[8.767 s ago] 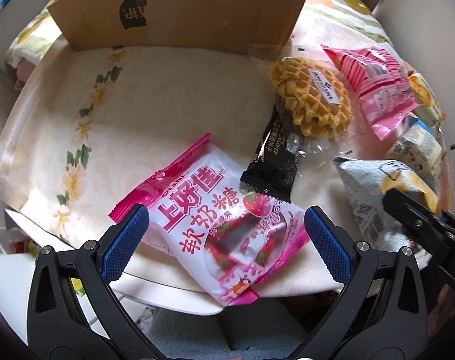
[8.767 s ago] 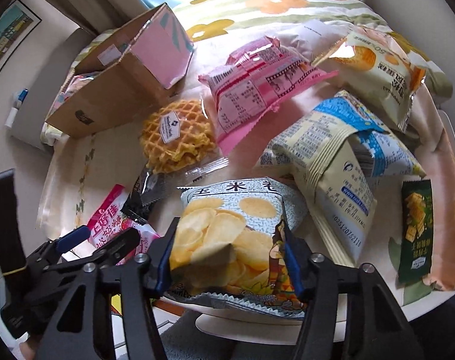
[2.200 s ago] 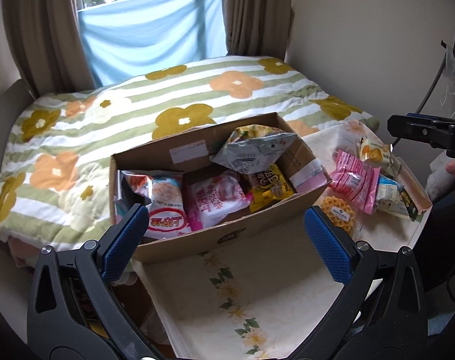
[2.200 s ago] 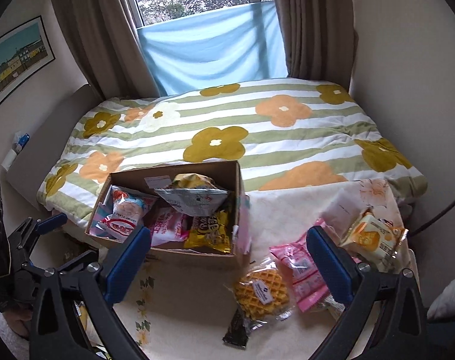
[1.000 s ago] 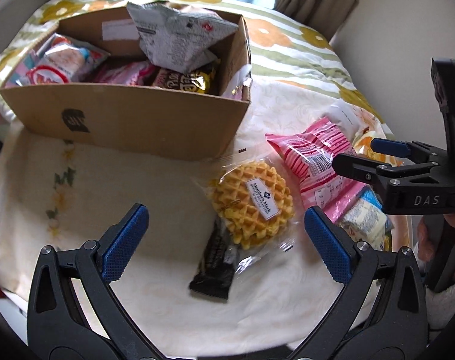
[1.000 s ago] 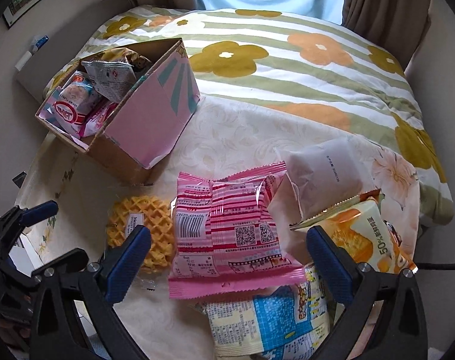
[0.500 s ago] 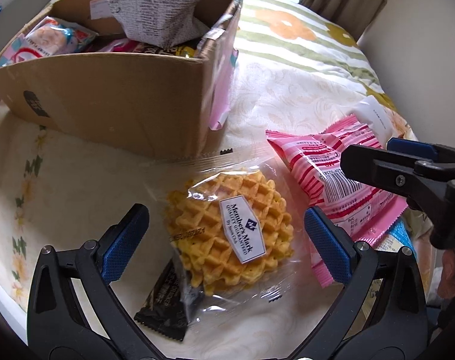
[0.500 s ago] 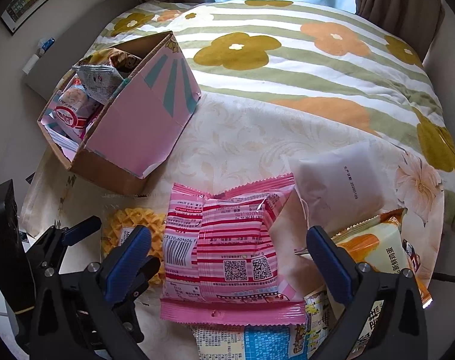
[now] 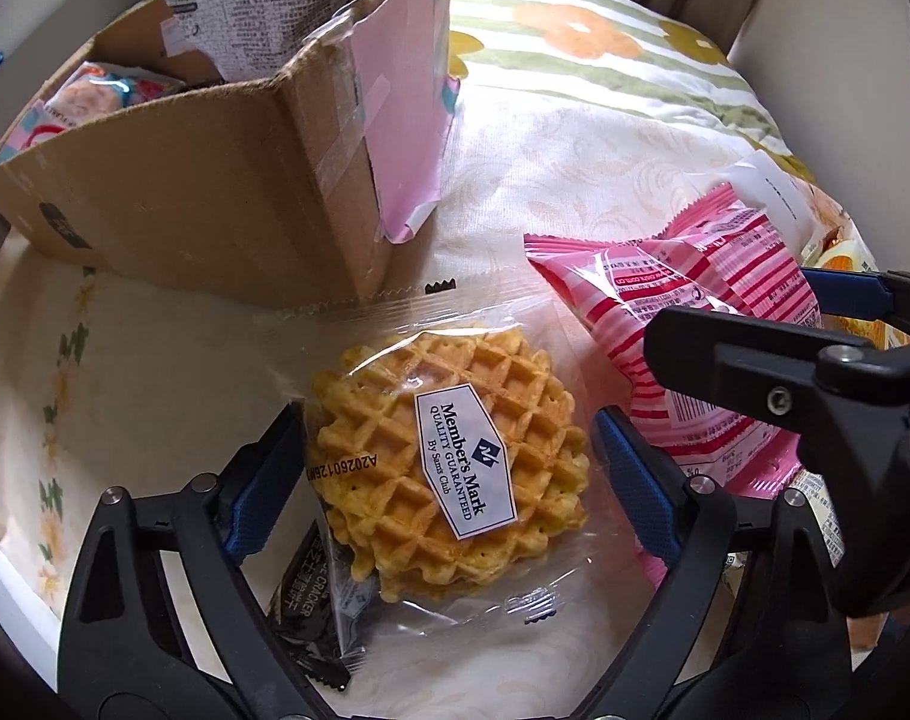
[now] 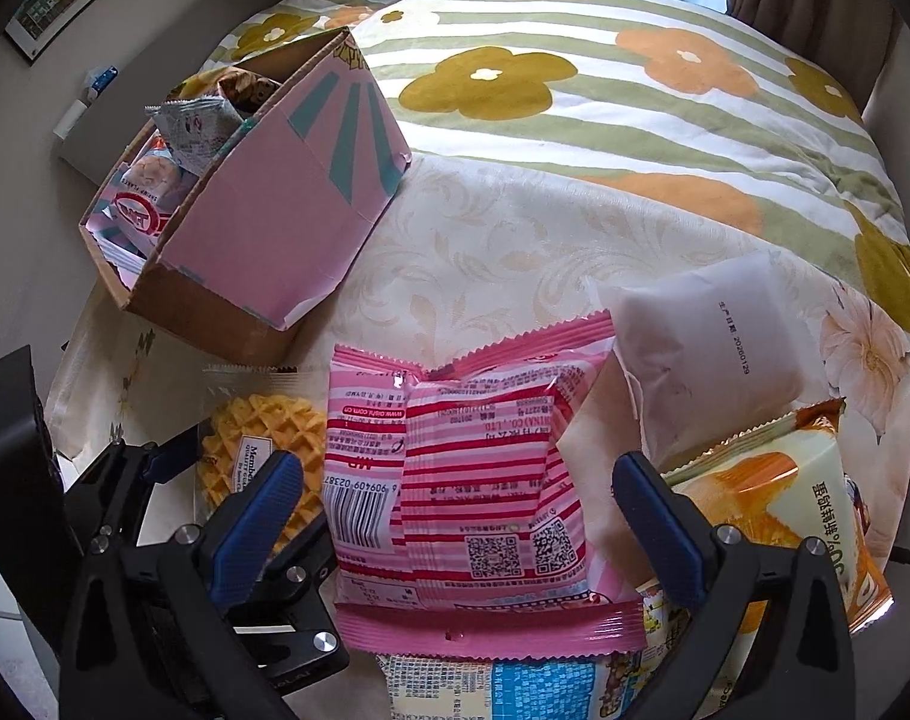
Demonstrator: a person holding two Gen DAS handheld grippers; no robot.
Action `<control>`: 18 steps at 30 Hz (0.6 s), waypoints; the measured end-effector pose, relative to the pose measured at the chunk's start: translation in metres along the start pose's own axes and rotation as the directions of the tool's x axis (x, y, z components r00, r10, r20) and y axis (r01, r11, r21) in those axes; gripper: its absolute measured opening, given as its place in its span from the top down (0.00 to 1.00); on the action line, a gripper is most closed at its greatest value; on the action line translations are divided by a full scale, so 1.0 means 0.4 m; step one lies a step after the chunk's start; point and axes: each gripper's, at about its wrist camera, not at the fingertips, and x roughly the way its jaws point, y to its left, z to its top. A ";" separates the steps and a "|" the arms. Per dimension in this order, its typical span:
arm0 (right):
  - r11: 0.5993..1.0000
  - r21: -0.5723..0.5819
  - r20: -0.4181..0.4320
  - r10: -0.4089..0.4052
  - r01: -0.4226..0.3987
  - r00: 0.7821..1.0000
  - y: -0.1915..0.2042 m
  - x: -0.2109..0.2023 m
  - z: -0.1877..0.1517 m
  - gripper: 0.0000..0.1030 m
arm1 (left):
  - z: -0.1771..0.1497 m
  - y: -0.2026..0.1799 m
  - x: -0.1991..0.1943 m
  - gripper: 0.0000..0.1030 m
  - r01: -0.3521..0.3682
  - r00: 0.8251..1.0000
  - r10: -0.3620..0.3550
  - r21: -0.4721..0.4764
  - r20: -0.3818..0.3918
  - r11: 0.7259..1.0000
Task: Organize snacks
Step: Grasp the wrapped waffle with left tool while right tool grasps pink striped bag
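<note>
My left gripper is open, its blue pads on either side of a wrapped waffle lying on the cream tablecloth. My right gripper is open, its pads on either side of a pink striped snack bag. That pink bag lies right of the waffle in the left wrist view, and the waffle lies left of it in the right wrist view. A cardboard box holding several snacks stands at the back left.
A black cracker packet lies partly under the waffle wrap. A white packet, an orange-and-cream bag and a blue-and-white bag lie around the pink bag. A flowered bed lies behind the table.
Both grippers have come down from high above the table. The left now brackets the waffle and the right brackets the pink bag. Both stay open.
</note>
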 end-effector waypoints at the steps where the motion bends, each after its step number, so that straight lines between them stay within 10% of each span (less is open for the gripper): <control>1: 1.000 0.001 -0.001 0.003 -0.003 1.000 -0.002 0.001 -0.002 0.00 | 0.001 -0.007 0.001 0.13 -0.004 1.000 0.004 0.005 0.006 1.000; 18: 1.000 -0.028 -0.016 -0.003 0.002 1.000 0.010 0.027 -0.023 0.00 | -0.034 0.092 -0.073 0.23 0.055 0.997 -0.050 -0.079 0.064 0.995</control>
